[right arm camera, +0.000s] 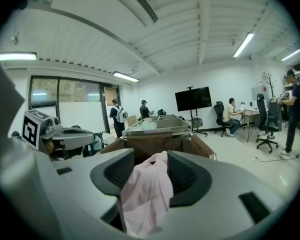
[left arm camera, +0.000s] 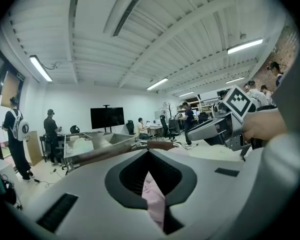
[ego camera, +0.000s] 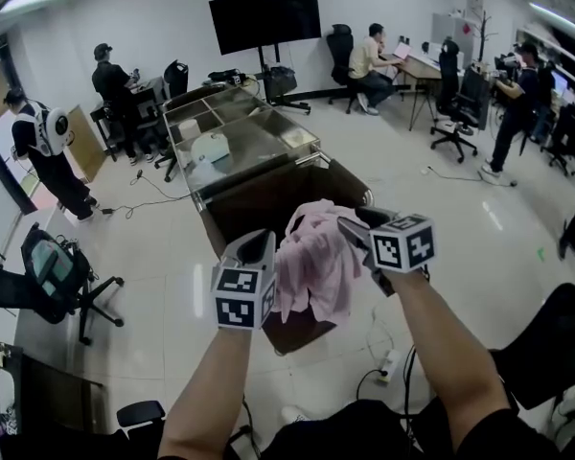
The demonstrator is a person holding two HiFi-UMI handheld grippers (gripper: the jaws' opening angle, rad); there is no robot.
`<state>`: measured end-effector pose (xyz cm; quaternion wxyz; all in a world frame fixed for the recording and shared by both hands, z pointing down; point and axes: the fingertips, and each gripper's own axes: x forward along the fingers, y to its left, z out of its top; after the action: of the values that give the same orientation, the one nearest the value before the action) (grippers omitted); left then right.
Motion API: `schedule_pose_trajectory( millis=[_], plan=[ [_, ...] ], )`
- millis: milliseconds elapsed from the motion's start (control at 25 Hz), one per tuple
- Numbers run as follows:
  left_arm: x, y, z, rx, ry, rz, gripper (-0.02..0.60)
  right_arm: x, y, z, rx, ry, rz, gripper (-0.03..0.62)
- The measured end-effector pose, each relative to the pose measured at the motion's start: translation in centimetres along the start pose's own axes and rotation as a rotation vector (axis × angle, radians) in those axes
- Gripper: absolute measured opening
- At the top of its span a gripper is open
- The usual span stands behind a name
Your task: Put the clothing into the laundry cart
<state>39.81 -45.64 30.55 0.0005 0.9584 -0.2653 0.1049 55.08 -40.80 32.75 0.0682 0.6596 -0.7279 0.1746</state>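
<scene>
A pink garment (ego camera: 311,262) hangs bunched between my two grippers, above the near end of the laundry cart (ego camera: 259,204), a brown bag in a metal frame. My left gripper (ego camera: 261,252) grips the cloth's left side, and the pink fabric (left arm camera: 152,199) shows pinched in its narrow jaw gap. My right gripper (ego camera: 356,226) holds the right side, with a thick fold of the garment (right arm camera: 145,194) filling the space between its jaws. The cart's brown opening (right arm camera: 160,143) lies straight ahead in the right gripper view. In the left gripper view the cart's rail (left arm camera: 115,151) is ahead.
Metal trays (ego camera: 240,132) with white items sit on the cart's far half. A power strip and cables (ego camera: 388,362) lie on the floor at the right. Office chairs (ego camera: 62,281), several people and a TV stand (ego camera: 265,22) ring the room.
</scene>
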Motion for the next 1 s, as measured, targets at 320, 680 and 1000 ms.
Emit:
schedule_pose_trajectory(
  millis=[320,680,1000],
  plan=[
    [-3.1,-4.1,-1.5,-0.025,0.016,0.076,-0.002,-5.2,1.4,-1.6,0.008,-0.027,0.088,0.209],
    [-6.9,-10.5,-4.9,-0.045,0.052,0.138,-0.002,-11.0,1.0,-5.6,0.028,-0.043,0.148,0.062],
    [-8.3,-14.5,-8.8,-0.092,0.105,0.15,-0.002,-12.6,2.1,-10.4,-0.006,0.029,0.201,0.002]
  ],
)
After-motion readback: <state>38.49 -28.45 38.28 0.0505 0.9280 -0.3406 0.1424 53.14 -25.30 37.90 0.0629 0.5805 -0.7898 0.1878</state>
